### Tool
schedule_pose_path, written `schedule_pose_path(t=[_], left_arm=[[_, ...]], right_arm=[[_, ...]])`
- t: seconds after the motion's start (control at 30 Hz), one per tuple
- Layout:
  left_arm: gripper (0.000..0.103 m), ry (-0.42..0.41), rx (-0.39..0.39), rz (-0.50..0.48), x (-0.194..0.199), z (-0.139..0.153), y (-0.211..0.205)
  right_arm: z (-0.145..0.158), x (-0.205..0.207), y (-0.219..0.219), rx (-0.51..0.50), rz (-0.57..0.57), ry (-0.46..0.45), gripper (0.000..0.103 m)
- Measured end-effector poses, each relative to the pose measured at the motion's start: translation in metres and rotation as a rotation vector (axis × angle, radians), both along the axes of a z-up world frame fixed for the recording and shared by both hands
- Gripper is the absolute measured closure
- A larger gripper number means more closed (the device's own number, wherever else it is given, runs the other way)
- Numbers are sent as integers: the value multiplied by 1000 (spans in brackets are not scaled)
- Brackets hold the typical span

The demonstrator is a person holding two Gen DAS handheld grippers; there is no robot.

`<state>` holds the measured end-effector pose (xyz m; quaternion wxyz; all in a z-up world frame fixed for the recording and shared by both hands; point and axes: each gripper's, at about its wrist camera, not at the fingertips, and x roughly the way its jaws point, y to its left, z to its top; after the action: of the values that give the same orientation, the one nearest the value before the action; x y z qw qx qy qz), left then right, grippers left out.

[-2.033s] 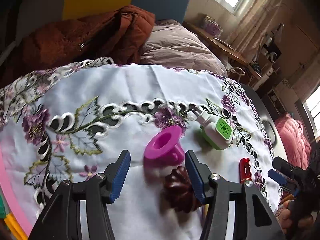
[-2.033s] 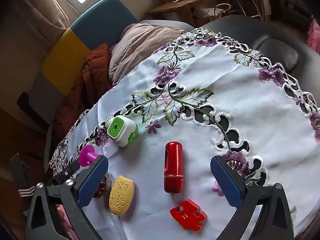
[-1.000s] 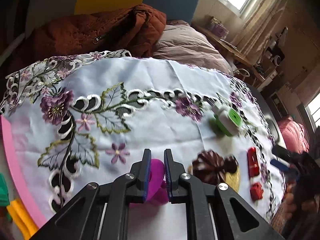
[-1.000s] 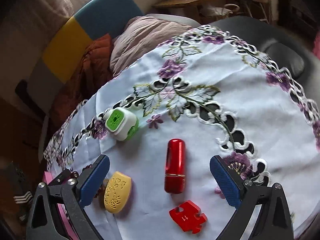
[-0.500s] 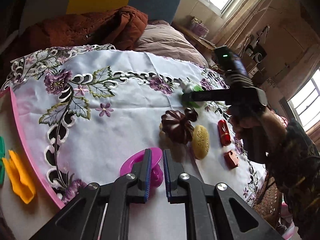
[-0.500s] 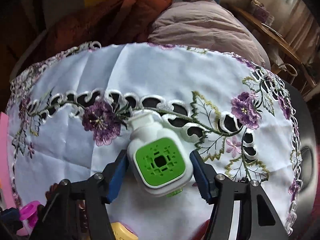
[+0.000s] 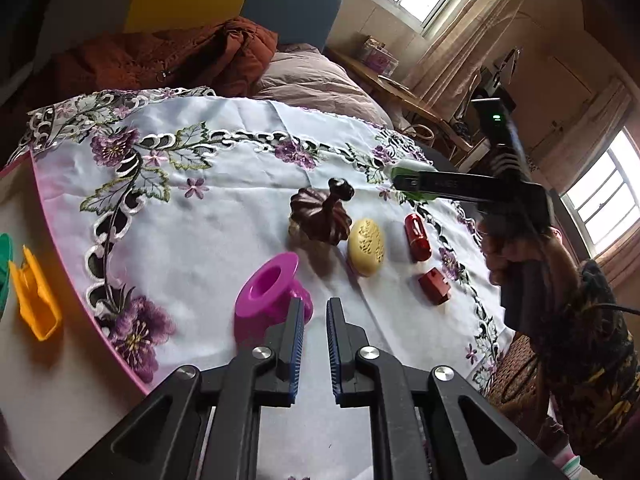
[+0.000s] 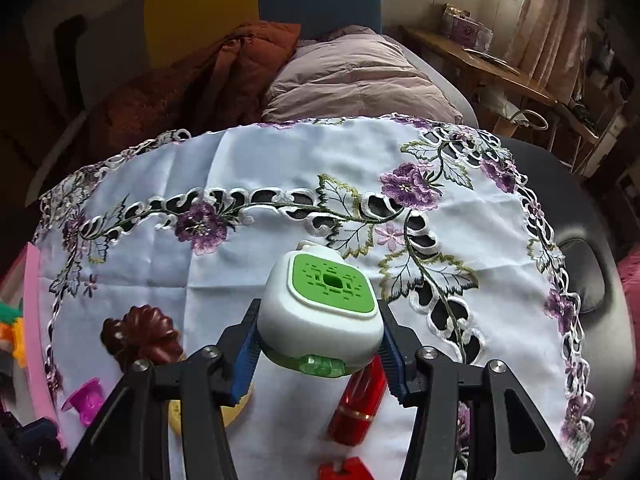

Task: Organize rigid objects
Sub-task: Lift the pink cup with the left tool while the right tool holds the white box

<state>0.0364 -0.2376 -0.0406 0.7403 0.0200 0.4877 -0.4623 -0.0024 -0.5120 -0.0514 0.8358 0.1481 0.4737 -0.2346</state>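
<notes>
My right gripper is shut on a white and green plug-in device and holds it above the embroidered tablecloth. My left gripper has its jaws a narrow gap apart with nothing between them; the magenta spool lies on the cloth just left of its left finger. On the cloth lie a dark brown carved piece, a yellow oval, a red cylinder and a red puzzle piece. The right gripper also shows in the left wrist view.
An orange plastic piece and a green item lie on the bare table left of the cloth's pink edge. A chair with an orange jacket and pink cushion stands behind the table.
My left gripper let go of the magenta spool, which now lies near the cloth's edge, and drew back. My right gripper closed on the white and green device and lifted it.
</notes>
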Motion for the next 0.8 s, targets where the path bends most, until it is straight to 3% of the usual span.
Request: schedule_pose_path(t=[0.07,0.17,0.3,0.37,0.63,0.8], left_arm=[[90,-25,20,19,-2,-1,2],[70,-19,46,37,-1,-3,3],[34,-35,79,41,-6,-4,0],[32,-35,92,52,-9,-7,-4],[39,118,91,146,-14,-26,-13],[39,142,100,210,-1,-32,-25]], right_arm=[[2,-9,13,24,18,-24,50],[0,-22,31,41,32,-52,50],[-2,-32,46,61,62,-82,50],[-4,-32,50,64,78,-81,50],[-3,-34,51,54,88,-95,50],[-1,-34,52,48,94,-108,50]])
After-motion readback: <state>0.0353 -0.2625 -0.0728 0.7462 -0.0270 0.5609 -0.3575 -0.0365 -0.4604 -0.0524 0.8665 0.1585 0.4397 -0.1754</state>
